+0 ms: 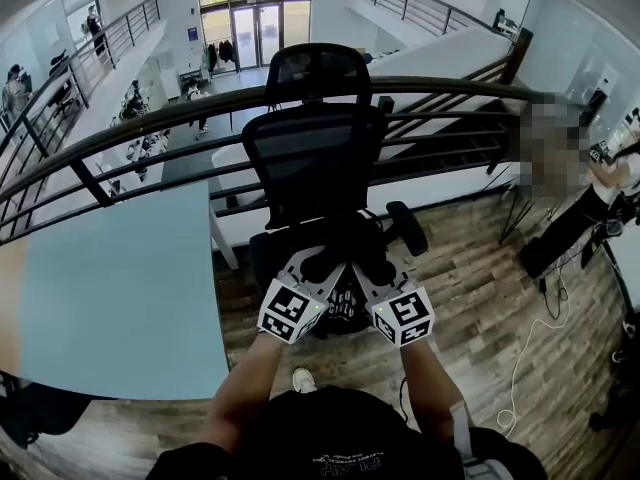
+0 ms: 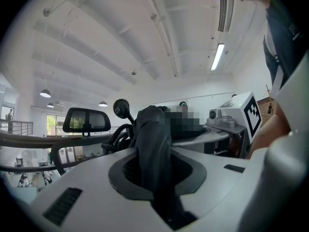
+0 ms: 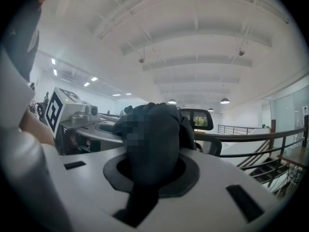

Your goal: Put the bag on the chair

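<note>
A black mesh office chair (image 1: 312,153) stands in front of me, facing me. I hold a black bag (image 1: 345,258) over its seat with both grippers. In the head view the left gripper (image 1: 320,266) and the right gripper (image 1: 366,270) sit side by side, each shut on dark bag fabric. In the left gripper view a black fold of the bag (image 2: 153,144) is pinched between the jaws, with the chair's headrest (image 2: 86,120) behind. In the right gripper view a bunched part of the bag (image 3: 154,139) fills the jaws. The bag's lower part is hidden by the grippers.
A light blue table (image 1: 110,288) stands at the left, close to the chair. Behind the chair a dark railing (image 1: 150,118) guards a drop to a lower floor. A person (image 1: 575,208) stands at the right, and a white cable (image 1: 530,348) lies on the wooden floor.
</note>
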Motion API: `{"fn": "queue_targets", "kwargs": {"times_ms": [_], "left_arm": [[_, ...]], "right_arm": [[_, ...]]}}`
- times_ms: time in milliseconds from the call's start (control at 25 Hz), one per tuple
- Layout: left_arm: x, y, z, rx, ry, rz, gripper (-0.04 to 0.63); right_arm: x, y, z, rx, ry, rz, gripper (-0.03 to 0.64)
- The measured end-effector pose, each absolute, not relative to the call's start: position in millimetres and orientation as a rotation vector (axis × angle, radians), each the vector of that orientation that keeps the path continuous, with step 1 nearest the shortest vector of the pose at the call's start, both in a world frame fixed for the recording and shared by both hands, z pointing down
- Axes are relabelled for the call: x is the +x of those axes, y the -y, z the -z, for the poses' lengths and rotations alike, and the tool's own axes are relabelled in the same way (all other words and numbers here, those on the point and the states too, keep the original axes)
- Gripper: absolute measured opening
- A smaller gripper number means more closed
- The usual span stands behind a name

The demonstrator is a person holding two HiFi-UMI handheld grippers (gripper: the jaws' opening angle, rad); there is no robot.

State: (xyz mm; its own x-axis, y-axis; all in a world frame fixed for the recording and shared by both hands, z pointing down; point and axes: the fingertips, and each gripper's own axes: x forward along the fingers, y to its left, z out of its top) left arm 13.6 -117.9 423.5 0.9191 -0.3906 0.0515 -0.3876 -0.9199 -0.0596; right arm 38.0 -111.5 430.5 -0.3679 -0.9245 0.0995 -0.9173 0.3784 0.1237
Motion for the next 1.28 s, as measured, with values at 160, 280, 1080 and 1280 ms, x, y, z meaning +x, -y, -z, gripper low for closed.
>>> {"fn": "queue_targets", "kwargs": {"times_ms": [160,280,1080,1280], "left_arm": [[10,141,-427,-3.029,-0.625,0.107,0.075],[12,154,-426,-3.035,-0.622,0.127,0.075],[34,287,-457,-3.063,-0.884,0.147,0.075],[48,325,-465,-3.056,-0.942,0.174,0.075]], "right_arm": [[35,135,-433,1.664,2.48,0.063,0.071],[36,148,-433,1.663,2.488,0.054,0.071],[58,286,-463,1.392,2.603,-0.003,0.071],[72,325,-470,1.338,2.629,-0.013,0.071]]}}
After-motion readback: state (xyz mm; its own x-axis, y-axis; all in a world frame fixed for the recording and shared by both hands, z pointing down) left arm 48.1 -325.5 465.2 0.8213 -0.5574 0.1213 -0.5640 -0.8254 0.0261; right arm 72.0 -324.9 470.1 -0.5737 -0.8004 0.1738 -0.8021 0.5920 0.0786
